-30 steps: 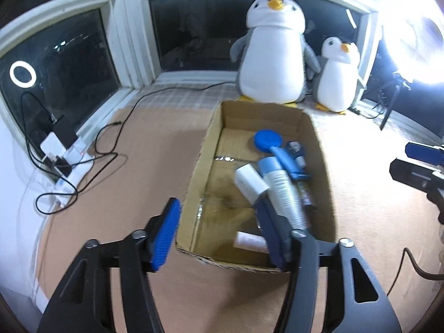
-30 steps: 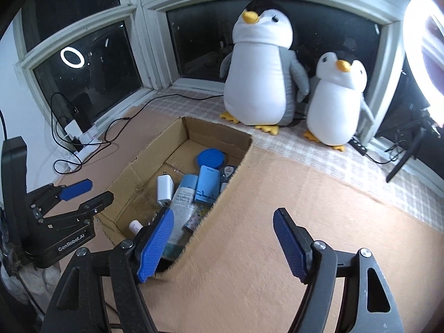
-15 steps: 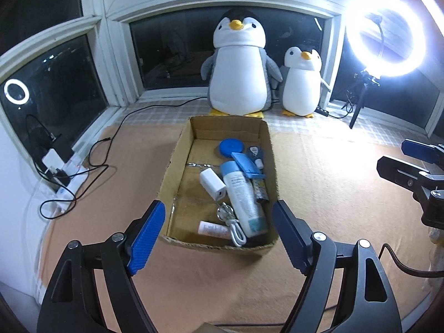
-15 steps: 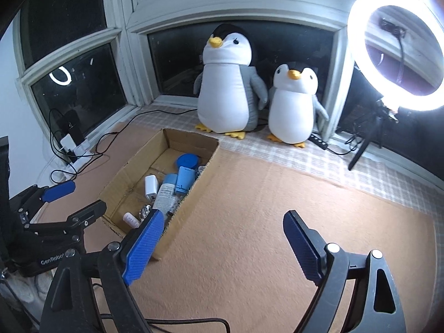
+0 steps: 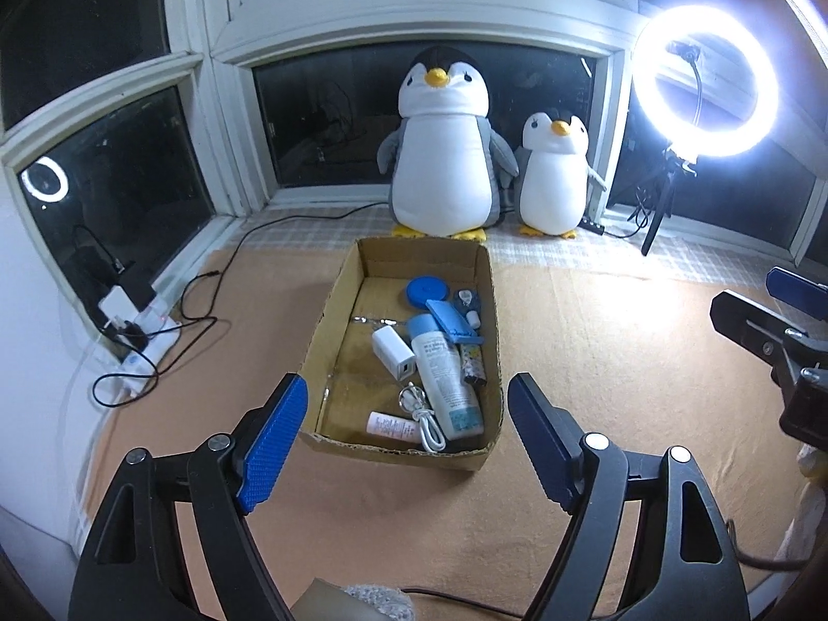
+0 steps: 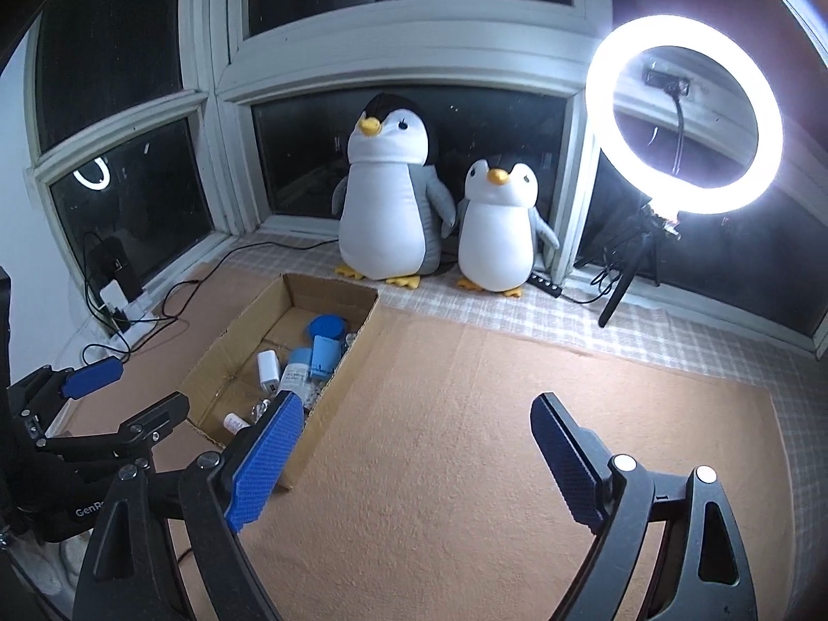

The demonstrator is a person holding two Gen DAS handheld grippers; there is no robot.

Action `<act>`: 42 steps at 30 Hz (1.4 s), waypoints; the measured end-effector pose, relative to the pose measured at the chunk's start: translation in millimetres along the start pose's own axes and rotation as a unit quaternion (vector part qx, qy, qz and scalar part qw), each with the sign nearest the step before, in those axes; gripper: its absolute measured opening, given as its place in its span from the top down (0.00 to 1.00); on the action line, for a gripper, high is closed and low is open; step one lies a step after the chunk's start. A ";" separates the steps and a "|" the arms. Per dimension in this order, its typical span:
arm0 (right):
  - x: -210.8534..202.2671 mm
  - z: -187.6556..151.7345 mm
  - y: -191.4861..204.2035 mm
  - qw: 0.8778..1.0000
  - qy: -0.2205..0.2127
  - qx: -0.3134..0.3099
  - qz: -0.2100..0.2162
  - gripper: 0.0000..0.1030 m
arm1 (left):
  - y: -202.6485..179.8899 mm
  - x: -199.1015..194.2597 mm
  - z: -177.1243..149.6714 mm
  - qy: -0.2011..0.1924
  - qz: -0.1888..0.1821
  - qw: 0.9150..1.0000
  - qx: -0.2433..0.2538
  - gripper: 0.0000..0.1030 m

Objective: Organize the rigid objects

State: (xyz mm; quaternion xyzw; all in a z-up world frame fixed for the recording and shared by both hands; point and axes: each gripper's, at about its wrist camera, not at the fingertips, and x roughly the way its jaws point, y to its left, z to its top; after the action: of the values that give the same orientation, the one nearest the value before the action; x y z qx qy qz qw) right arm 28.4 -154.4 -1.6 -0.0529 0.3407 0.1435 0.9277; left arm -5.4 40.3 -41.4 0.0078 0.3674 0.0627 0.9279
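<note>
Night scene, lit hard from the right by one lamp.

The ring light [image 6: 684, 113] glows white and blows out to glare in both views, washing the mat [image 5: 610, 341] pale beside it. The windows [image 5: 414, 119] are black and mirror the ring as a small circle at left. The left side falls dim, and shadow fills the cardboard box [image 5: 331, 321] along its walls. Focus is sharp; the fisheye bends the window frames and darkens the corners.

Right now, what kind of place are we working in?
Probably a home bay-window nook set up for filming: dark window panes at night, two plush penguins on the sill, and a lit ring light on a tripod.
</note>
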 end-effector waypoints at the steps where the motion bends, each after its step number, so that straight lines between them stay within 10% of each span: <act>1: -1.7 0.2 0.6 1.000 -0.003 -0.001 -0.002 0.16 | -0.1 -2.0 0.6 -0.003 0.000 1.000 0.000 0.22; 42: 2.5 -4.5 -5.9 1.000 0.001 0.008 -0.004 0.15 | -1.4 -6.2 2.6 -0.008 0.010 1.000 0.002 0.22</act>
State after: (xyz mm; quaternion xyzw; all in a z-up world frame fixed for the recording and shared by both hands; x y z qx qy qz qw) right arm 29.2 -160.4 -6.7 -0.0466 0.3424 0.1373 0.9283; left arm -8.0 38.2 -35.4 0.0141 0.3602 0.0707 0.9301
